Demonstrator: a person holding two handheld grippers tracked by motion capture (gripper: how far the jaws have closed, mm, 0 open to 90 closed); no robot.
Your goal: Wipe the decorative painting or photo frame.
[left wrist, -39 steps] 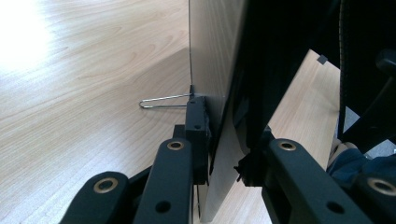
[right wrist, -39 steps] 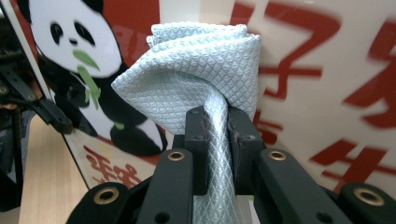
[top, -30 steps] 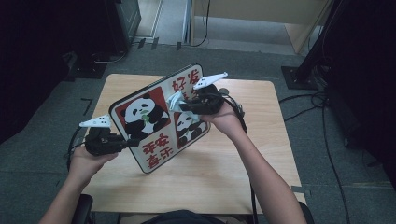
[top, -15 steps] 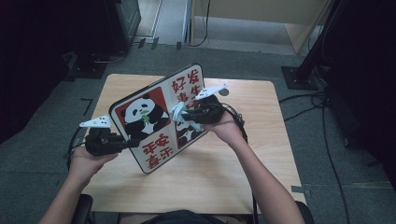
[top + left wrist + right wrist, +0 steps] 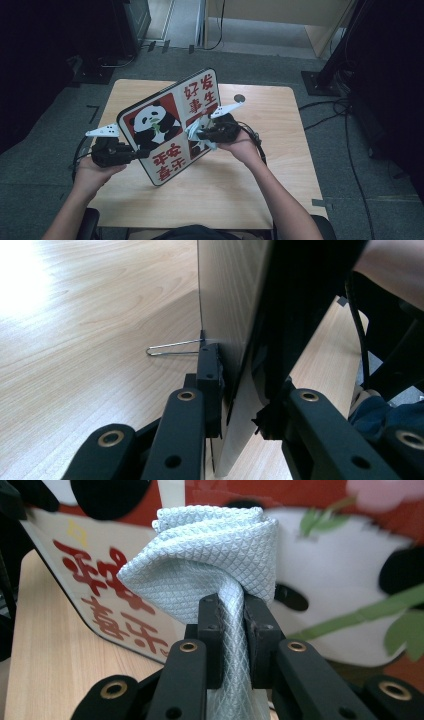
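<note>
Pale blue waffle-weave cloth [image 5: 210, 565] was pinched between the jaws of the right gripper [image 5: 231, 615], its bunched fold pressed against the printed face of the panda board [image 5: 172, 125]. In the high view the same cloth [image 5: 196, 131] sat against the board's right half, near the lower panda picture, with the right gripper [image 5: 202, 136] held in the person's right hand just beside it. The board stood tilted on edge above the light wooden table [image 5: 260, 165], its lower corner close to the tabletop, red characters and two panda pictures facing the camera. The left gripper [image 5: 137, 154] clamped the board's left edge; in its own view the jaws sat narrow on the thin board [image 5: 235, 315], one on each face. A wire stand leg [image 5: 172, 347] stuck out from the board's back over the table
</note>
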